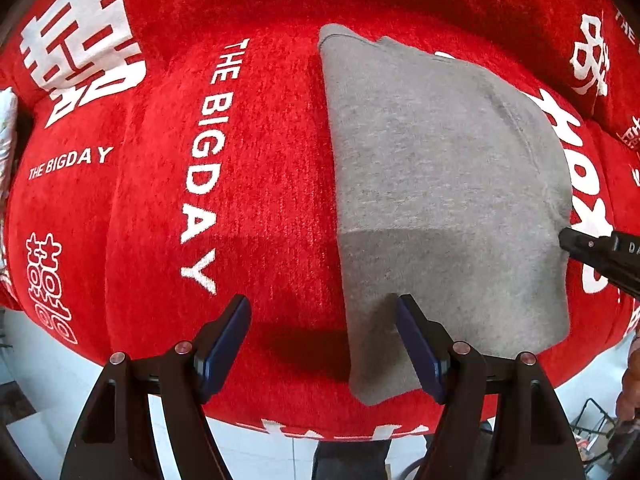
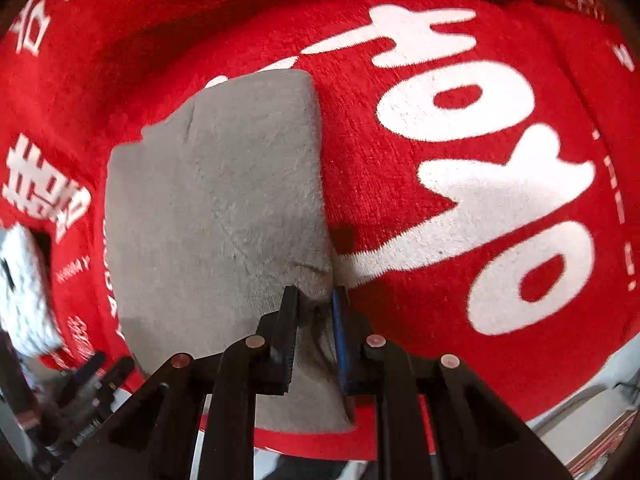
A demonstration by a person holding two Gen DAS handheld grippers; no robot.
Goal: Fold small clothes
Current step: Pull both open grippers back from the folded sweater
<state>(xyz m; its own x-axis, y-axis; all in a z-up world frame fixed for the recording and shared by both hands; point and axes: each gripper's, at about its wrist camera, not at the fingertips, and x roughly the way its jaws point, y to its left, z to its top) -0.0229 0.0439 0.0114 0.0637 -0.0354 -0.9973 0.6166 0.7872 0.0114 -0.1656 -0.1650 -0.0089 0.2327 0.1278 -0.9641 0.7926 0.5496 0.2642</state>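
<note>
A folded grey garment (image 1: 440, 184) lies flat on a red cover (image 1: 260, 160) with white lettering. My left gripper (image 1: 324, 308) is open and empty, its jaws straddling the garment's near left edge just above it. My right gripper (image 2: 314, 296) is shut on the garment's right edge (image 2: 312, 280), with grey cloth bunched between the jaws. The garment also shows in the right wrist view (image 2: 216, 208). The right gripper's tip shows at the right in the left wrist view (image 1: 568, 240), against the cloth's right side.
The red cover (image 2: 460, 220) drapes over a sofa-like seat and back. A pale floor (image 1: 52, 380) lies below the front edge. A white fuzzy object (image 2: 20, 280) sits at the far left. A wire rack (image 1: 596, 420) stands at the lower right.
</note>
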